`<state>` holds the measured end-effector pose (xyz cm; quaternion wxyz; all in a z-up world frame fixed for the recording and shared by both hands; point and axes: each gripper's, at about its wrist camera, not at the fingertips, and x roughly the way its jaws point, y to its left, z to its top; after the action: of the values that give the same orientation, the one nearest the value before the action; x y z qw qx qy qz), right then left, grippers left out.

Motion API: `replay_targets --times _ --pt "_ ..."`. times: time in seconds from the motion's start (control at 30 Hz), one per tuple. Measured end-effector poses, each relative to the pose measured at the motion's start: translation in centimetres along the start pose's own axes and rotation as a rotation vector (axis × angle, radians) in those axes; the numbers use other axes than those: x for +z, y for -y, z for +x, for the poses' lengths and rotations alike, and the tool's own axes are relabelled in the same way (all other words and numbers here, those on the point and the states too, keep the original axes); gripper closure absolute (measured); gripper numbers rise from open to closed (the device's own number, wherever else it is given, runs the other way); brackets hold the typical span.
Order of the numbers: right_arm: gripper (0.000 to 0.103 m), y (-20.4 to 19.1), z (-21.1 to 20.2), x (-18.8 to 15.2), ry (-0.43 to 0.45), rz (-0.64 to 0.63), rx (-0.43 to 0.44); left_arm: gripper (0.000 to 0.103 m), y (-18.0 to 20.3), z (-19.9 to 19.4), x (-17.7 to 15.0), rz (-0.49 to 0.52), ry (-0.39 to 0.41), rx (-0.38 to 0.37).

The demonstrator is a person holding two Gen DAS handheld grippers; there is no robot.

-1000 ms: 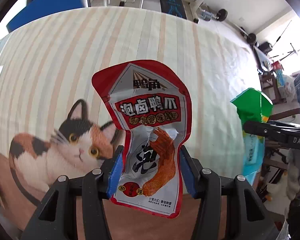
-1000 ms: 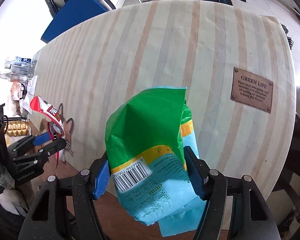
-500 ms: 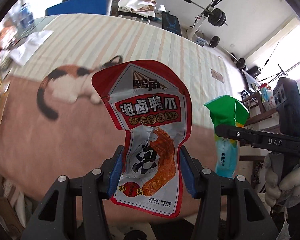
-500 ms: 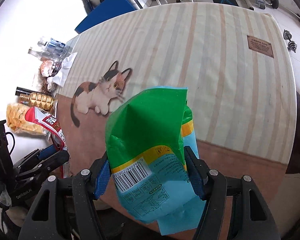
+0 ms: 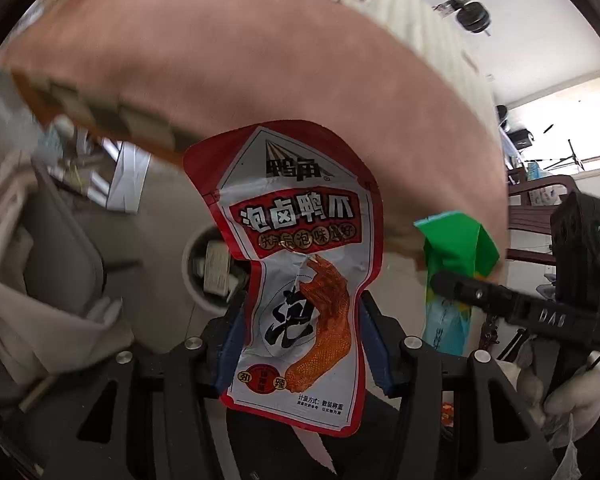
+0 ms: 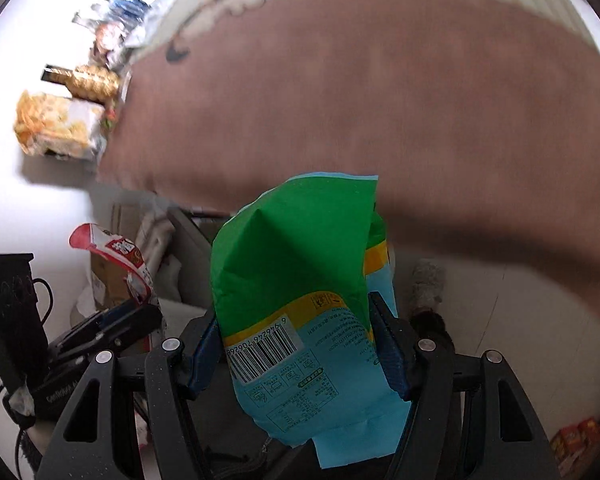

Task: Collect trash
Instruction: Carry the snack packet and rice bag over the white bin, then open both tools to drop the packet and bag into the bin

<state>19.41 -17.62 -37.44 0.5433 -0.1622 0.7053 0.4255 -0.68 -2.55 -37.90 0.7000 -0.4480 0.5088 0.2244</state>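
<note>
The table (image 6: 380,100) fills the top of both views, its brown cloth edge sweeping across from ten to two o'clock, blurred, with the floor (image 6: 520,300) showing below it. Down at nine o'clock in the left wrist view sits a pale round bin (image 5: 192,280) on the floor, some scraps already inside it, partly hidden behind the wrapper. Up at ten o'clock in the right wrist view, a heap of snack packs (image 6: 56,128) and bottles lies on the far end of the table, so by my reckoning there may be more to gather there. Now the trash itself: the right gripper (image 6: 300,352) pinches a green and blue bag (image 6: 296,280) between its blue pads, bag standing up at twelve o'clock from the jaws. The left gripper (image 5: 300,344) pinches a red and white wrapper (image 5: 300,240) the same way, pads pressed against its narrow waist. Each gripper shows in the other's view, side by side and apart. So two pieces are picked up and off the table; neither is dropped yet. What is left, I judge, is to bring both over the bin and let go.
</note>
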Motion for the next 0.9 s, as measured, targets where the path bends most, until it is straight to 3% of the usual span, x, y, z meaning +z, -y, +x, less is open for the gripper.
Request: replay_targets --times 0.13,0.3,0.53,0.67,0.7,0.73,0.77,0.83,0.9 --pt "0.034 2.6 7.9 -3.5 -0.078 0.031 -0.026 0.053 -4.5 6.6 -1.9 -0.062 -0.06 0.005" --pt "0.035 7.0 21.1 -6.3 -0.148 0.062 -0.029 0.053 -10.5 17.4 -2.9 -0.135 -0.126 0.008" --pt "0.035 11.8 35.9 -4.8 -0.123 0.138 -0.022 0.052 -16.0 30.2 -1.9 -0.155 -0.213 -0.009" --pt "0.033 12.8 41.0 -2.6 -0.079 0.147 0.002 0.038 -18.3 34.2 -1.0 -0.167 -0.224 -0.036" --pt "0.032 13.0 42.0 -2.3 -0.077 0.15 0.006 0.025 -18.7 34.6 -0.7 -0.168 -0.221 -0.029" --pt "0.023 13.3 42.9 -1.9 -0.081 0.16 0.018 0.016 -19.0 34.8 -0.5 -0.17 -0.21 -0.02" --pt "0.01 13.5 43.7 -1.7 -0.08 0.172 0.03 0.0 -19.4 35.0 -0.3 -0.17 -0.198 -0.004" --pt "0.0 13.7 44.3 -1.4 -0.051 0.169 0.027 0.0 -19.5 34.4 -0.3 -0.168 -0.172 0.025" --pt "0.0 13.4 44.0 -1.4 -0.021 0.156 0.004 0.0 -19.4 33.4 -0.5 -0.161 -0.142 0.079"
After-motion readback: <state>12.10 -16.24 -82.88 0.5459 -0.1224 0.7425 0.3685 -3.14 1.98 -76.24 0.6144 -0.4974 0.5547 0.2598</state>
